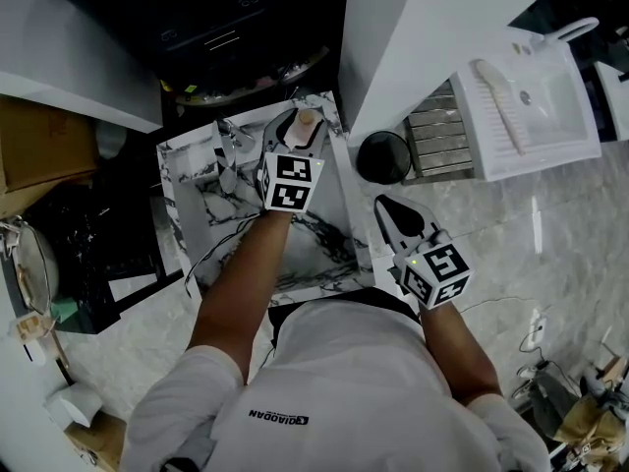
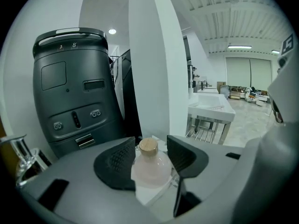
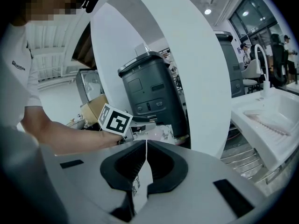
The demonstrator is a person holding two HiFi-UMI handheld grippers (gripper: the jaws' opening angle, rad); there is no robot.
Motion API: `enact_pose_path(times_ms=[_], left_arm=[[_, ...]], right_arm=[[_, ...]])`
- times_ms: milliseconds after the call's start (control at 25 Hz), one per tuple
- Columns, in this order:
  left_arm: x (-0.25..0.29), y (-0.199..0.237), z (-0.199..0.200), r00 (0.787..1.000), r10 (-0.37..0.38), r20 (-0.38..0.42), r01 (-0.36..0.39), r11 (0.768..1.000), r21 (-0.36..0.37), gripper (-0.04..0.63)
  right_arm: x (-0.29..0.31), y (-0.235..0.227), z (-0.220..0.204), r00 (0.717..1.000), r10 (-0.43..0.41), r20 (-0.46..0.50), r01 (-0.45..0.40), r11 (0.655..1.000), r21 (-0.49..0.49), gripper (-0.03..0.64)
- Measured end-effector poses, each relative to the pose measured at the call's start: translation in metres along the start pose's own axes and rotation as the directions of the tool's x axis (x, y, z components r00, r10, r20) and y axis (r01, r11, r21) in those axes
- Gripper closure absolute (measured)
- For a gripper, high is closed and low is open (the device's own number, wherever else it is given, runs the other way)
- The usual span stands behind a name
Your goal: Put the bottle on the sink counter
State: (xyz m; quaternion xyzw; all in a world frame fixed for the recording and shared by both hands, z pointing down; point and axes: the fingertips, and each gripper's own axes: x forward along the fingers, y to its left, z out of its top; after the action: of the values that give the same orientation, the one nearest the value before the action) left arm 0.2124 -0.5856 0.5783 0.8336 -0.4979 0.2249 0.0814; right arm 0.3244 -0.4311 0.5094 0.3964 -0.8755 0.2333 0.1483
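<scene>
Left gripper (image 2: 152, 143) is gaping, released, around the bottle (image 2: 150, 168), a round pale-pink flask with cork stopper standing upright on the marbled sink counter (image 1: 339, 180), upper centre of the head view; right gripper (image 3: 145, 146) is hanging clenched, empty

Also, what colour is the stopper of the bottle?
Light tan, like cork; the stopper shows best in the left gripper view.

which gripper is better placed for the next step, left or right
Left. The left gripper has open jaws flanking the bottle on the sink counter, so it can probably back away; the right gripper is shut, off to the side.
</scene>
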Motion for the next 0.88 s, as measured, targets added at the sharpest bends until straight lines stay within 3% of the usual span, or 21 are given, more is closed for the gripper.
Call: enact_pose_path(times_ms=[360,520,560,720,880], left_arm=[[-0.04,0.003,0.01,0.999,0.019,0.027,-0.018,1.0,-0.019,0.385],[-0.059,0.005,0.008,1.0,0.009,0.028,-0.007,0.995,-0.095,0.388],[-0.065,0.004,0.006,0.999,0.013,0.03,-0.009,0.994,-0.106,0.403],[-0.089,0.002,0.007,0.999,0.034,0.035,-0.029,0.992,-0.124,0.568],[-0.113,0.001,0.009,0.998,0.04,0.041,-0.033,0.987,-0.157,0.581]], right_arm=[[-0.001,0.019,0.003,0.999,0.041,0.011,-0.04,0.998,-0.04,0.575],[-0.002,0.029,0.004,0.998,0.064,0.018,-0.063,0.996,-0.058,0.575],[-0.002,0.031,0.004,0.997,0.07,0.019,-0.069,0.996,-0.062,0.575],[-0.003,0.04,0.01,0.995,0.096,0.026,-0.094,0.992,-0.081,0.575],[-0.001,0.049,0.018,0.992,0.123,0.038,-0.119,0.988,-0.101,0.575]])
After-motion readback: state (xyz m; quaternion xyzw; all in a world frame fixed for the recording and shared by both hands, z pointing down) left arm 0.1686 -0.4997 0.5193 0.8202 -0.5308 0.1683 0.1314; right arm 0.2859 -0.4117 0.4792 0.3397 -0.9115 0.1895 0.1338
